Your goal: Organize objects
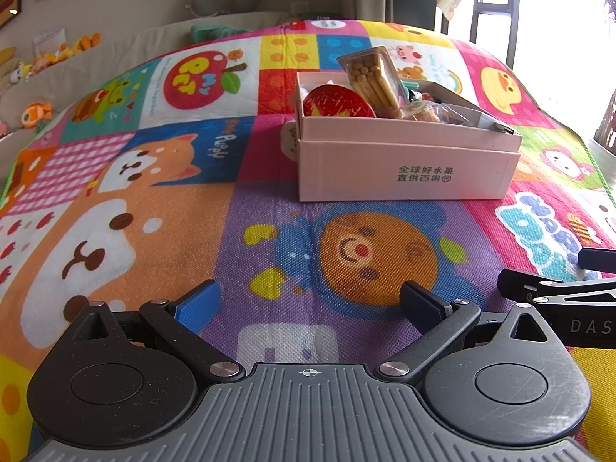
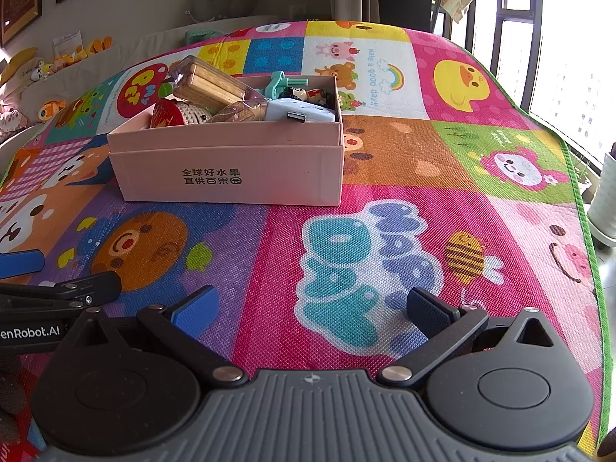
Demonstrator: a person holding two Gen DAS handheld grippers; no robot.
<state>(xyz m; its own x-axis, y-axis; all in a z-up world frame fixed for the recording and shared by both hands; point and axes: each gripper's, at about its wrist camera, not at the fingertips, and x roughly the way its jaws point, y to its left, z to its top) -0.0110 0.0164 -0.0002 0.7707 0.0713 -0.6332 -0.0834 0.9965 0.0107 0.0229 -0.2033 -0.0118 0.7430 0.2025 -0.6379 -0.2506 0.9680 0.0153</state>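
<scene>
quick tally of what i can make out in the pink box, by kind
Clear pack of biscuit sticks: 1
Red round lid or tin: 1
Teal plastic piece: 1
Pale blue block with a USB plug: 1
Crinkly clear wrapped snack: 1
Total: 5 that can be told apart in the pink box; small figures behind them are too cluttered to count.

Both grippers have black linkage arms, silver screws, ribbed grey bases and blue-padded fingers [image 1: 200,306].
</scene>
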